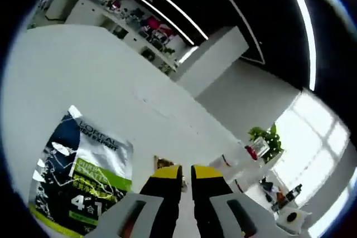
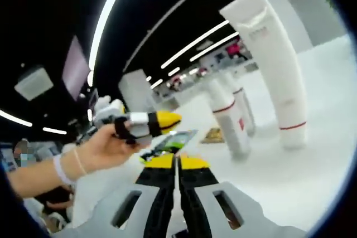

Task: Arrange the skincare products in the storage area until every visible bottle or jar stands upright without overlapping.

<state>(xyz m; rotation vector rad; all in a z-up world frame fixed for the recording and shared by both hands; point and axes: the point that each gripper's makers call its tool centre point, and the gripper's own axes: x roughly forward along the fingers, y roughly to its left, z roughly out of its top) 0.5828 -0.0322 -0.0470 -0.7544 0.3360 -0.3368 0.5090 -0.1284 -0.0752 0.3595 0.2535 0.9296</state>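
A flat L'Oreal pack [image 1: 83, 176] in blue, white and green lies on the white table [image 1: 100, 82], to the left of my left gripper [image 1: 187, 174]. Its yellow-tipped jaws stand almost together with a thin slit and nothing between them. In the right gripper view three white tubes stand upright on their caps: a tall tube [image 2: 273, 65], a red-banded tube [image 2: 228, 121] and a further tube [image 2: 244, 107]. My right gripper [image 2: 177, 163] is shut and empty, short of them. The left gripper [image 2: 150, 122], held by a hand [image 2: 103, 149], hovers over the pack [image 2: 170, 140].
A small brown item [image 1: 160, 163] lies just beyond the left jaw, seen also as the brown item [image 2: 213, 134] near the tubes. A small white and red bottle [image 1: 226, 161] and a potted plant [image 1: 265, 140] stand at the table's far edge. Shelves and a pillar lie beyond.
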